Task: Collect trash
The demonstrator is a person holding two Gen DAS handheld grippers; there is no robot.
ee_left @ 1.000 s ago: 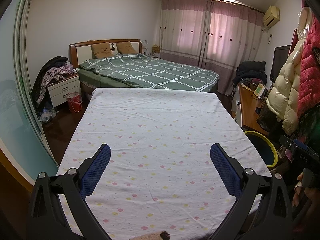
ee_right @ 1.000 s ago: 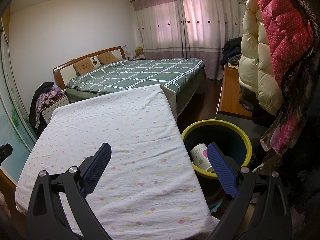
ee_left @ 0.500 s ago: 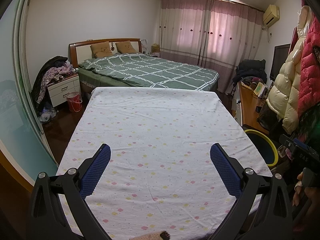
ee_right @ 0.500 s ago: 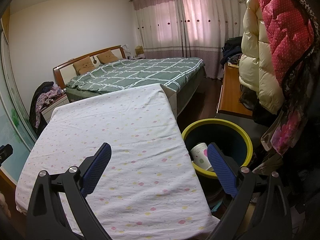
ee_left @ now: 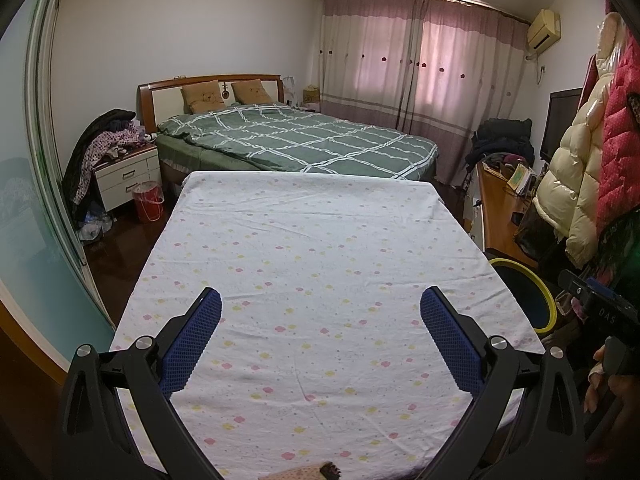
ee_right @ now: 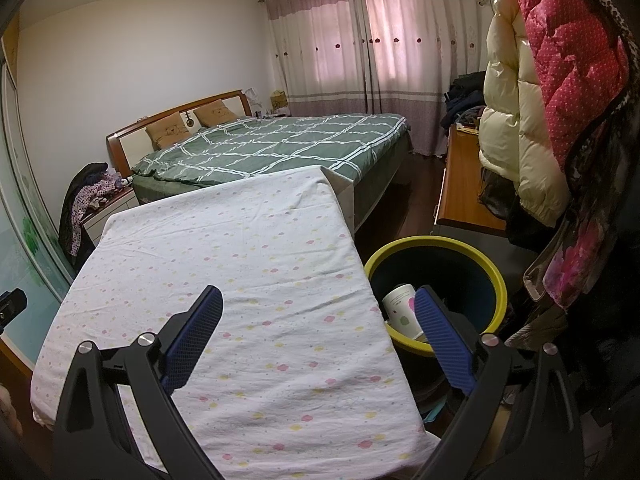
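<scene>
trash: a white cup with pink and green dots lies inside the bin, and only the right wrist view shows it. the bin is round, dark inside, with a yellow rim, and stands on the floor just beside the right edge of the tabletop. the left wrist view catches only a slice of the bin past the tabletop's right edge, with its inside hidden.

the left claw hangs wide open over the near part of the tabletop, holding nothing. the right claw is also wide open and empty; one finger is over the cloth, the other in front of the bin's near rim. both have black frames and blue textured pads.

the tabletop is covered by a white cloth with small pink and yellow flowers, lightly creased, with nothing lying across its middle. its far edge meets a bed with a green checked quilt. to the right, puffy coats hang close to the bin. the left view also shows a hand at the right edge, on the other handle.
</scene>
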